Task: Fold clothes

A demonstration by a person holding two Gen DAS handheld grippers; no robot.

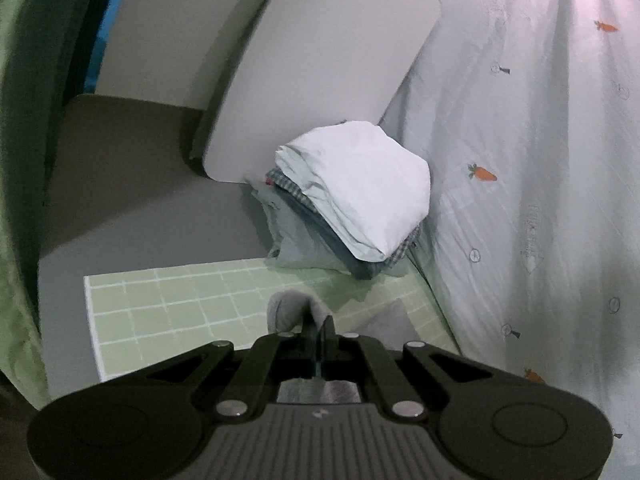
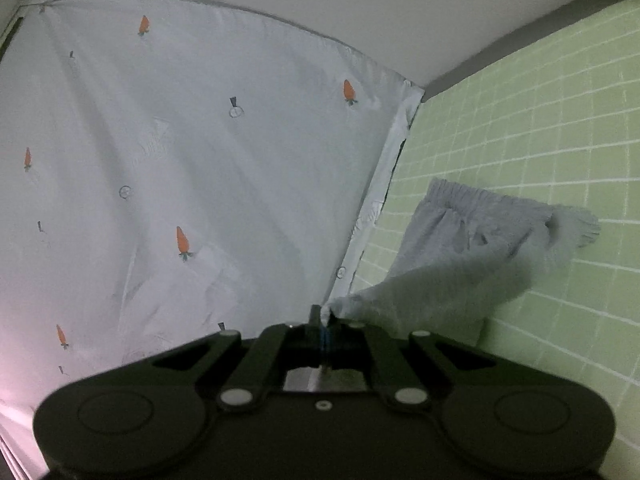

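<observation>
A light grey garment with a gathered elastic waistband hangs over the green checked mat in the right wrist view. My right gripper is shut on one corner of it. In the left wrist view my left gripper is shut on a bunched grey edge of the garment, lifted above the mat. More grey cloth shows just right of the fingers. The garment's middle is hidden between the two views.
A stack of folded clothes, white on top, stands at the mat's far edge against a leaning white panel. A white sheet with a carrot print borders the mat. A grey surface lies to the left.
</observation>
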